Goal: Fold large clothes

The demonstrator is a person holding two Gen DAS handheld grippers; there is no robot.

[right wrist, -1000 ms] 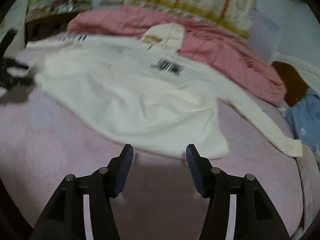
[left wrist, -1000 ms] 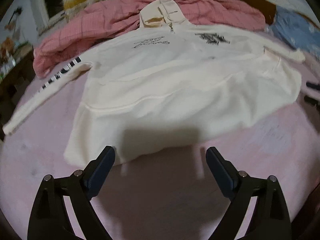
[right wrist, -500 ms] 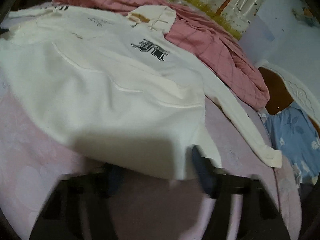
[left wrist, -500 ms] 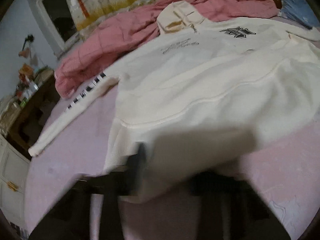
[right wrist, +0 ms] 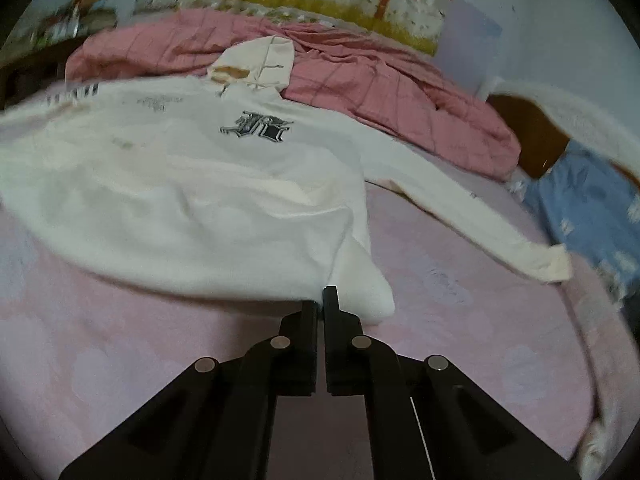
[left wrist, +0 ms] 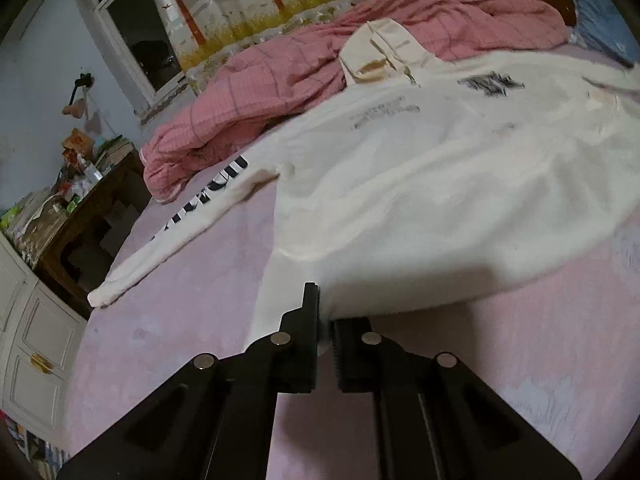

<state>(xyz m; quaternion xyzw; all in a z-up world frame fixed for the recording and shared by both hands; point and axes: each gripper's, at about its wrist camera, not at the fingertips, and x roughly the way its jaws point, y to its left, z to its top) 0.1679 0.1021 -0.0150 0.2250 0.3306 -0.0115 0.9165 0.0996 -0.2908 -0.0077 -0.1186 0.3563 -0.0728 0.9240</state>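
your left gripper is pinched nearly closed on the bottom hem of the cream hoodie, near its left corner, and your right gripper is closed the same way on the hem near the other corner. both bites look shallow, just the edge of the fabric between the jaws, so the hem could slip out if you lift fast or pull the two hands apart. the body is wide and heavy; carried forward unevenly, it would likely sag in the middle and fold crooked.

from the left tongs the hoodie spreads from 12 toward 2 o'clock, its printed sleeve trailing to 10 o'clock. from the right tongs the body runs to 11 o'clock, the plain sleeve to 2 o'clock. it lies flat on the pink bedsheet, hood farthest off at 12 o'clock, resting against the rumpled red quilt, which could snag the fold.
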